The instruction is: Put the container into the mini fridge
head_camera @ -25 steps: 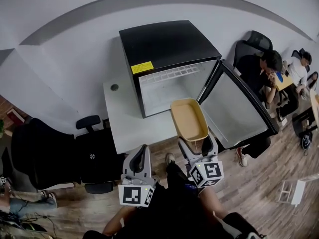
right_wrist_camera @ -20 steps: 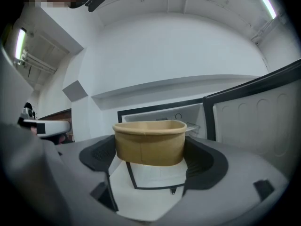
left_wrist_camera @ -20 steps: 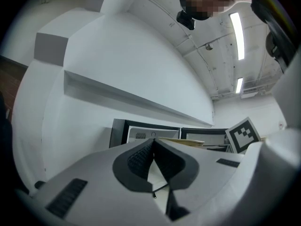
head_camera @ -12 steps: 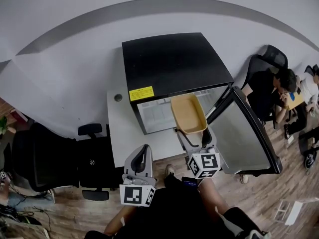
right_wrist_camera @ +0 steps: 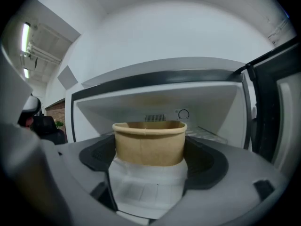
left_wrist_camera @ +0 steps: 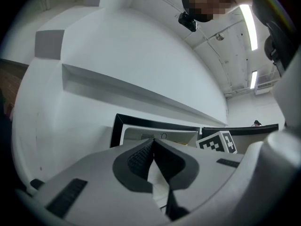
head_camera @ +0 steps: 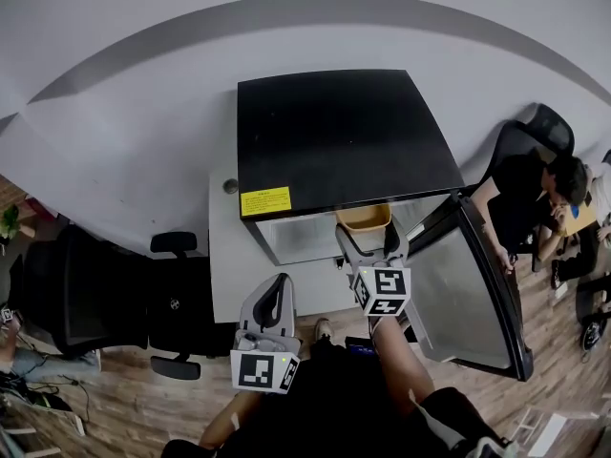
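Grey wall up top, wood floor (head_camera: 535, 370) below, and in the head view a white surface (head_camera: 229, 275) carries the black mini fridge (head_camera: 339, 136), its door (head_camera: 473, 294) swung wide to the right. The right gripper (head_camera: 369, 246) is up at the fridge's open front, the tan container (head_camera: 364, 218) in its jaws and right at the mouth of the cabinet. The left gripper (head_camera: 275, 296) hangs lower, near the surface's front edge. A black office chair (head_camera: 177, 299) stands at left; a seated person (head_camera: 530, 194) is off to the right.

Left gripper view: jaws pressed together, nothing between them, the fridge's open front beyond.

Right gripper view: jaws clamped on the container's sides, cup upright, open top showing. Behind it, the white fridge interior with a round dial (right_wrist_camera: 183, 114) on the back wall.
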A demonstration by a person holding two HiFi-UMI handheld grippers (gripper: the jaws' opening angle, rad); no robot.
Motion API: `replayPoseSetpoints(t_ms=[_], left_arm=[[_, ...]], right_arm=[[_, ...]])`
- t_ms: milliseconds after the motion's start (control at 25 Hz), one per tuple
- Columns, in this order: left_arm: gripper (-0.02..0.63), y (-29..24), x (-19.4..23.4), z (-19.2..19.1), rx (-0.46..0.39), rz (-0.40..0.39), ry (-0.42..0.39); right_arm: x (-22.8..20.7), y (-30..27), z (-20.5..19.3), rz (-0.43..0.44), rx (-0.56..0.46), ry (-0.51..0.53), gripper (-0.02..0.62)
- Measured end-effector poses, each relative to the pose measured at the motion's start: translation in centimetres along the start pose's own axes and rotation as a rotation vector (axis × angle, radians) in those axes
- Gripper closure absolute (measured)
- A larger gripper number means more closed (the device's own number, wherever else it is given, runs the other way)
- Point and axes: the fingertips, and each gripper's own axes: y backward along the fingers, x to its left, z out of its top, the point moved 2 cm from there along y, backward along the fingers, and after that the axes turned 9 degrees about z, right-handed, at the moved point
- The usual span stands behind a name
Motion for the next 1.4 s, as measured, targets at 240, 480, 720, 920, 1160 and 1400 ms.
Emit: replayPoseSetpoints(t_ms=[240, 480, 720, 920, 1160, 1400], left_arm=[[0.597, -1.1, 0.2, 0.0, 0.004, 0.037, -0.004], [0.597, -1.5, 0.8, 0.1, 0.009, 0.067, -0.004], [0.597, -1.4, 1.2, 0.1, 0.009, 0.081, -0.006], [0.597, -1.2, 1.6, 0.2, 0.006, 0.086, -0.006], [0.597, -0.9, 1.8, 0.5, -0.001, 0.08, -0.009], [0.597, 0.3, 2.4, 0.9, -0.006, 0.065, -0.007]], right_arm=[[-1.1, -3.1, -0.6, 0.006, 0.047, 0.003, 0.13], [-1.5, -4.4, -0.9, 0.004, 0.096, 0.009, 0.13], [-1.8, -5.5, -0.8, -0.012, 0.11, 0.022, 0.13], [-1.8, -5.9, -1.0, 0.006, 0.133, 0.015, 0.13], [-1.7, -5.9, -1.2, 0.011, 0.139, 0.019, 0.129], [-1.3, -3.9, -1.3, -0.019, 0.126, 0.007, 0.13]])
